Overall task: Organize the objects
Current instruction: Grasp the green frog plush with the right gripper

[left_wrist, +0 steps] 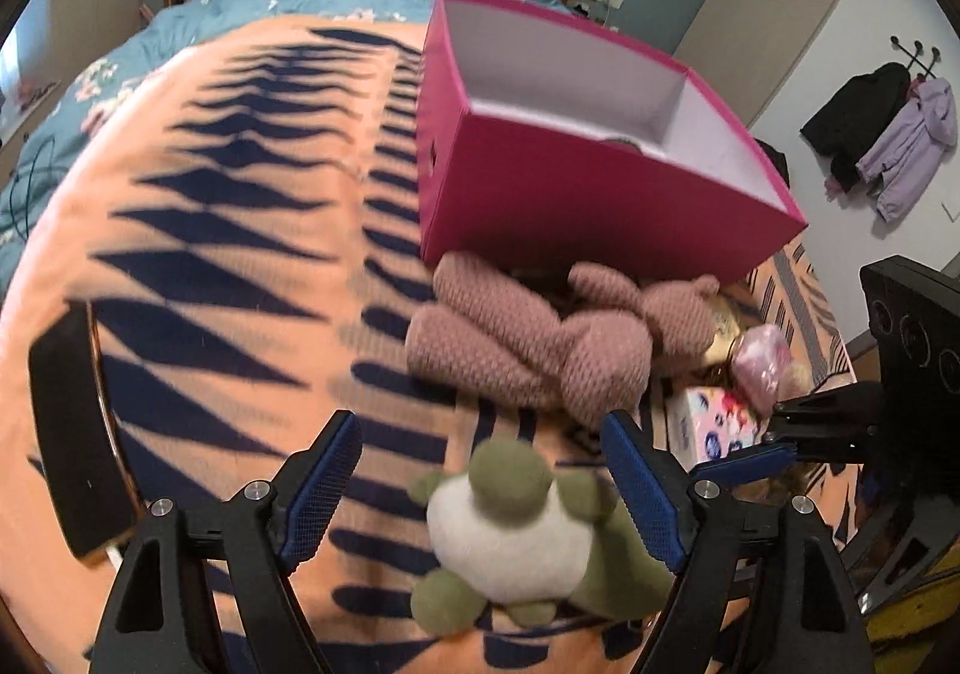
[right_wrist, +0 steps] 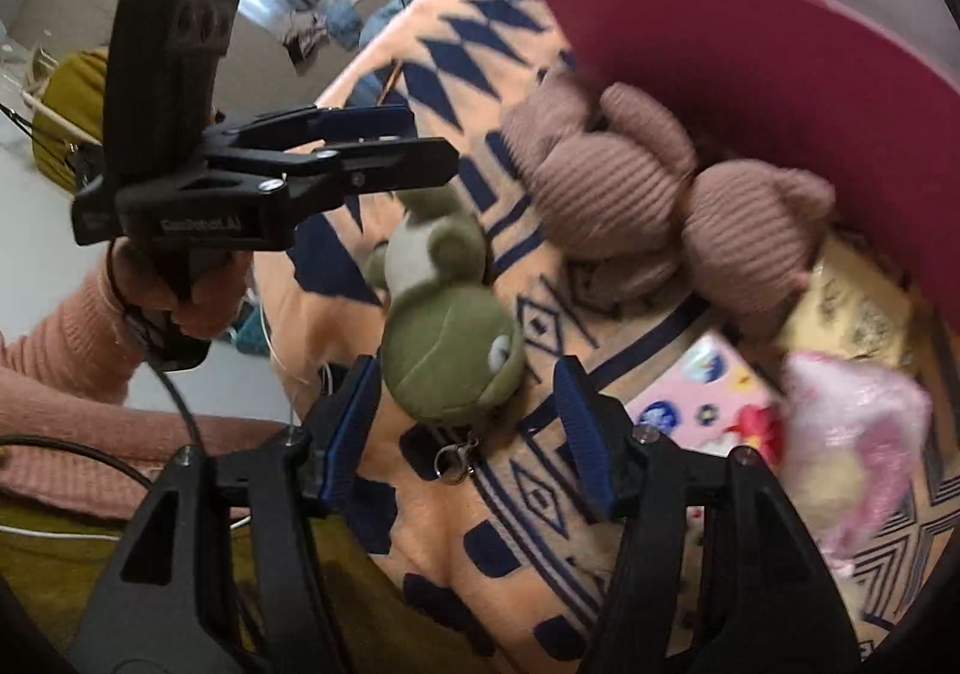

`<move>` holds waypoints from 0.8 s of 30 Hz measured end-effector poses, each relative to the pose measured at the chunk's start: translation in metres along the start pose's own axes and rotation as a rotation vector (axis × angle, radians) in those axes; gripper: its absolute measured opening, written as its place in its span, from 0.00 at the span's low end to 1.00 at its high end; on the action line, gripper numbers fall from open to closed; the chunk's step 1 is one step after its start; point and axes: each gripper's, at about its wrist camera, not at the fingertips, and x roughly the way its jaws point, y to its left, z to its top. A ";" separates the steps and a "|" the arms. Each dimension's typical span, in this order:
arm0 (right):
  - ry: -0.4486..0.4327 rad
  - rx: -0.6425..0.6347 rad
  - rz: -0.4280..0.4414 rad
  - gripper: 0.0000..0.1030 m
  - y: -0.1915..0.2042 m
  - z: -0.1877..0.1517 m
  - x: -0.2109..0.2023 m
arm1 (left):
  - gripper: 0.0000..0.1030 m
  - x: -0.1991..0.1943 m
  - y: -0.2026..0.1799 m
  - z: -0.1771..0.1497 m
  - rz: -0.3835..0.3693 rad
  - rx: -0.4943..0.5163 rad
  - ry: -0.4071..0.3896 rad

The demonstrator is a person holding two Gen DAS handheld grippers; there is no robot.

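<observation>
A green and white frog plush (left_wrist: pixel 516 530) lies on the orange and navy blanket (left_wrist: pixel 240 254). My left gripper (left_wrist: pixel 486 488) is open around it, the frog nearer the right-hand finger, and no pad presses on it. In the right wrist view the frog (right_wrist: pixel 450 344) lies head toward me, just beyond my open right gripper (right_wrist: pixel 468 428), whose fingers touch nothing. The left gripper (right_wrist: pixel 414 140) hovers over the frog's body there. A brown knitted bear (left_wrist: pixel 540 344) lies against the open pink box (left_wrist: pixel 600 206). The right gripper (left_wrist: pixel 750 452) comes in from the right.
Right of the bear (right_wrist: pixel 630 194) lie a pink patterned pack (right_wrist: pixel 690 404), a fluffy pink toy (right_wrist: pixel 852 434) and a yellowish pack (right_wrist: pixel 858 302), beside the box (right_wrist: pixel 750 92). A flat black object (left_wrist: pixel 72 434) rests on the blanket's left. A pink-sleeved hand (right_wrist: pixel 180 302) holds the left gripper.
</observation>
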 end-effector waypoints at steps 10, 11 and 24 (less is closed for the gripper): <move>0.054 -0.016 0.011 0.63 0.001 -0.005 0.029 | 0.80 0.005 0.009 -0.017 -0.059 -0.090 0.020; 0.057 -0.008 0.023 0.60 -0.001 -0.006 0.030 | 0.80 0.006 0.010 -0.017 -0.064 -0.098 0.021; -0.033 0.090 0.080 0.51 -0.032 0.004 -0.014 | 0.78 0.014 -0.001 -0.013 -0.187 -0.124 0.036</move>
